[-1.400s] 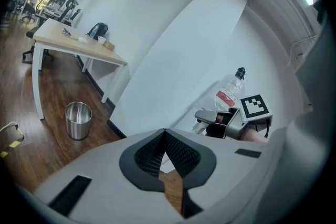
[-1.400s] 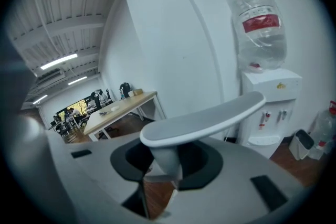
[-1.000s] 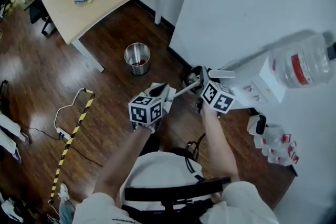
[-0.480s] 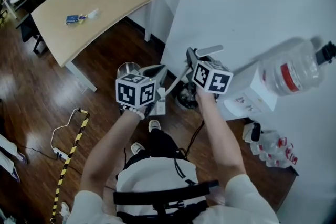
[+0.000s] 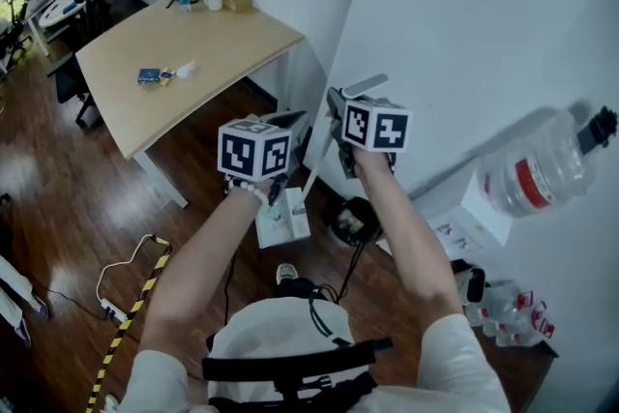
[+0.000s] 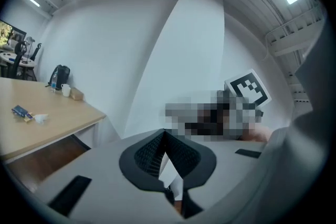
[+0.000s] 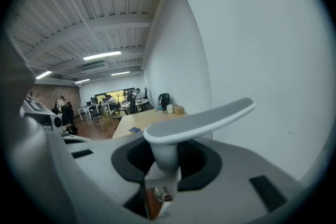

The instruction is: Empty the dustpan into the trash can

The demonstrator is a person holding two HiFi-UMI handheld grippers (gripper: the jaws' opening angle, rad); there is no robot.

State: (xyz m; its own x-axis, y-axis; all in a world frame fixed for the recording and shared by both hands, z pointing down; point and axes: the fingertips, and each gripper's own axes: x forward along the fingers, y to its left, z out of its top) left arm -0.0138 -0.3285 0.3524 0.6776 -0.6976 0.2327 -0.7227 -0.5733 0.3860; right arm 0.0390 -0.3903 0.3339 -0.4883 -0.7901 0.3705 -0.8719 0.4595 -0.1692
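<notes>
**Dustpan up in the air, both grippers clamped on it**

Dead centre of the head view, the white dustpan (image 5: 285, 220) hangs over the wood floor (image 5: 87, 198), just below the two marker cubes. Its long pole runs up and right to a grey T-handle (image 5: 363, 84). The right gripper (image 7: 164, 157) is closed on the stem right under that crossbar. The left gripper (image 6: 167, 160) has its jaws pinched nearly together on a thin white edge, which looks like the dustpan's. A wooden table (image 5: 184, 63) sits upper left, and a big water bottle (image 5: 537, 171) is at the right edge.
</notes>
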